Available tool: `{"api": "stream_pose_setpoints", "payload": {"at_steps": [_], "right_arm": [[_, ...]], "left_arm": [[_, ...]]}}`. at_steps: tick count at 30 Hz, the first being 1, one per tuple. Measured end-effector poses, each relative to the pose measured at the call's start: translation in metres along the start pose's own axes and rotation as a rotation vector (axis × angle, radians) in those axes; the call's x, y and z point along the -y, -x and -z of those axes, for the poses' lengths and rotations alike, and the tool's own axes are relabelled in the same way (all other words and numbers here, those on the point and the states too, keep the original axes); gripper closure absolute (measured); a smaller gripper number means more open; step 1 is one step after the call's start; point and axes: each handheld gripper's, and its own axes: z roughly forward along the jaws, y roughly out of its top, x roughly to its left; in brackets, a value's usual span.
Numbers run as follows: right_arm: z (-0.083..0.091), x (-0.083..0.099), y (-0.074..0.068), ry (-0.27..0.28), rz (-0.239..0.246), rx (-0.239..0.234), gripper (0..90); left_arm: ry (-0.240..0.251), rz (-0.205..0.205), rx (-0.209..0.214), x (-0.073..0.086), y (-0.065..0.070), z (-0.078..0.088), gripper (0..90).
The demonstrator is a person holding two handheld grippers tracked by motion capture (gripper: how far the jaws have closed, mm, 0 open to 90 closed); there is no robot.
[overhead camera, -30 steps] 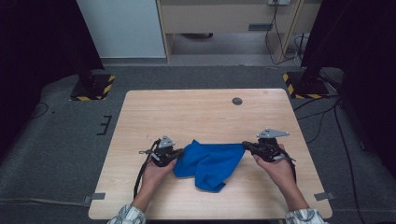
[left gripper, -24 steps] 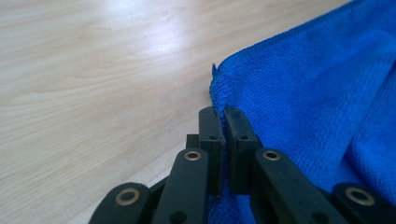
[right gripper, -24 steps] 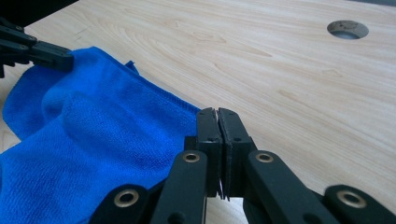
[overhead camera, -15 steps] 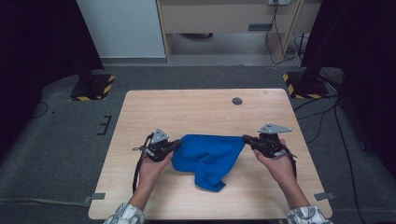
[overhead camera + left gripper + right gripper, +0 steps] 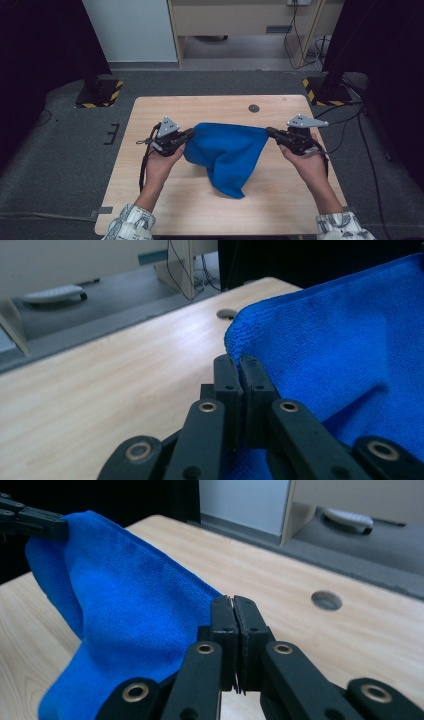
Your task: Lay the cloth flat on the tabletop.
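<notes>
A blue cloth [image 5: 227, 152] hangs stretched between my two grippers above the wooden table [image 5: 150, 200], its lower corner drooping toward the tabletop. My left gripper [image 5: 188, 134] is shut on the cloth's left corner. In the left gripper view its jaws [image 5: 240, 362] pinch the blue cloth [image 5: 340, 350] edge. My right gripper [image 5: 270, 132] is shut on the right corner. Seen in the right gripper view, that gripper [image 5: 232, 602] clamps the blue cloth [image 5: 125, 615], and the left gripper [image 5: 55, 527] holds the far corner at upper left.
A round cable hole [image 5: 254, 108] sits near the table's far edge. Two stands with yellow-black striped bases [image 5: 100, 95] [image 5: 325, 92] flank the table on the grey floor. A cable [image 5: 145, 165] trails from the left gripper.
Both grippers have risen and moved apart, lifting the cloth off the table and pulling its top edge taut. The cloth now hangs instead of lying bunched.
</notes>
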Motion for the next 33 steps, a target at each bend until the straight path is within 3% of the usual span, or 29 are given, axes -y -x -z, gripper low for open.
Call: {"api": "stream_pose_setpoints", "payload": {"at_steps": [8,14,33], "right_arm": [[0.016,-0.022,-0.002,0.047,0.017,0.004,88.7],[0.027,-0.035,0.0,0.081,0.02,0.013,88.7],[0.049,-0.059,-0.006,0.135,0.052,0.022,88.7]], "left_arm": [[0.036,-0.05,-0.005,-0.027,0.008,0.016,87.4],[0.062,-0.064,-0.006,-0.04,0.011,0.024,87.4],[0.112,-0.066,-0.004,-0.052,0.012,0.035,87.4]]}}
